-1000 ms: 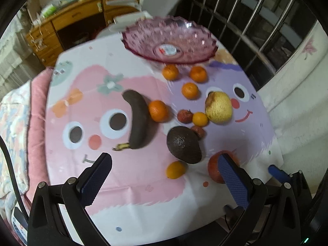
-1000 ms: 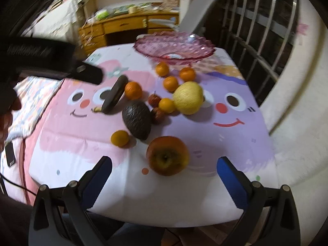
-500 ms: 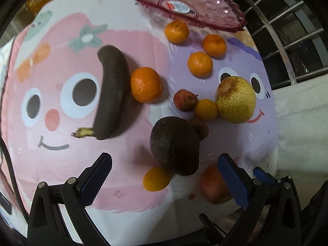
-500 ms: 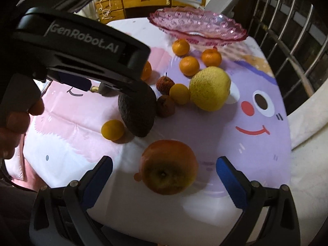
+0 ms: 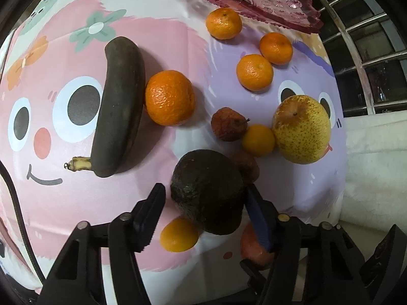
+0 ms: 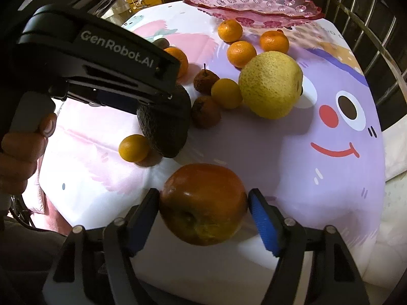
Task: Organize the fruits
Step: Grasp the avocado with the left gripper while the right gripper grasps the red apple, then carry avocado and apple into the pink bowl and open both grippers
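In the left wrist view, the left gripper [image 5: 203, 203] points steeply down with the dark avocado [image 5: 207, 193] between its half-closed jaws, which have just been closing; the far-side pad touches the fruit while the near-side pad shows a sliver of gap, so a good grip means closing evenly on the widest part without nudging the small orange [image 5: 178, 235] just below it. In the right wrist view, the right gripper [image 6: 203, 209], its jaws also just closing, brackets the red apple [image 6: 203, 203], both pads at or barely touching its sides, so it should squeeze firmly before lifting toward the pink dish [image 6: 254, 2] far ahead.
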